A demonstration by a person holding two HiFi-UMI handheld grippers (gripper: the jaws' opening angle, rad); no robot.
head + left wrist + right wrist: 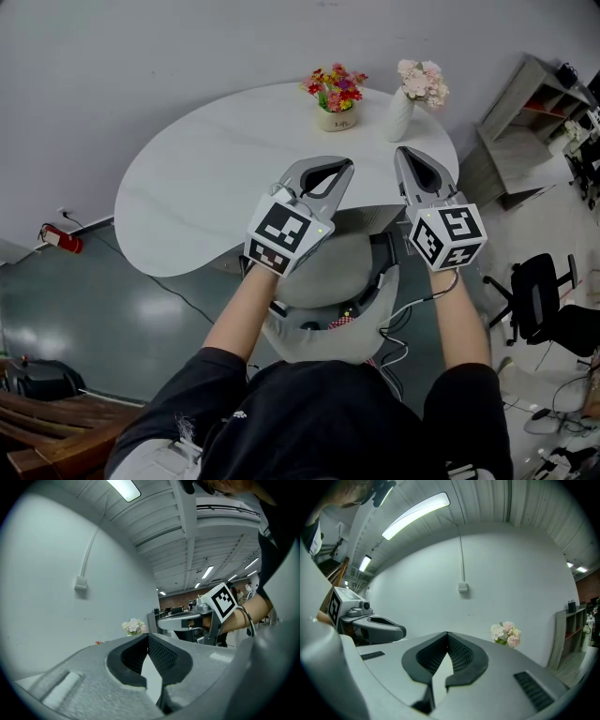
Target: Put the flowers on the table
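Two flower arrangements stand at the far side of the round white table (216,169). One is a bunch of colourful flowers in a small cream pot (335,97). The other is a bunch of pale pink flowers in a slim white vase (415,94), which also shows as the pink flowers (134,626) in the left gripper view and the pink flowers (506,634) in the right gripper view. My left gripper (347,167) and right gripper (400,151) hover side by side over the table's near edge, short of the flowers. Both are shut with nothing between the jaws, tips meeting in the left gripper (146,634) and the right gripper (447,633).
A grey chair (328,281) sits below my arms at the table's near edge. A grey shelf unit (525,131) stands to the right, a black office chair (539,291) lower right. A red fire extinguisher (58,239) lies on the floor at left, by the wall.
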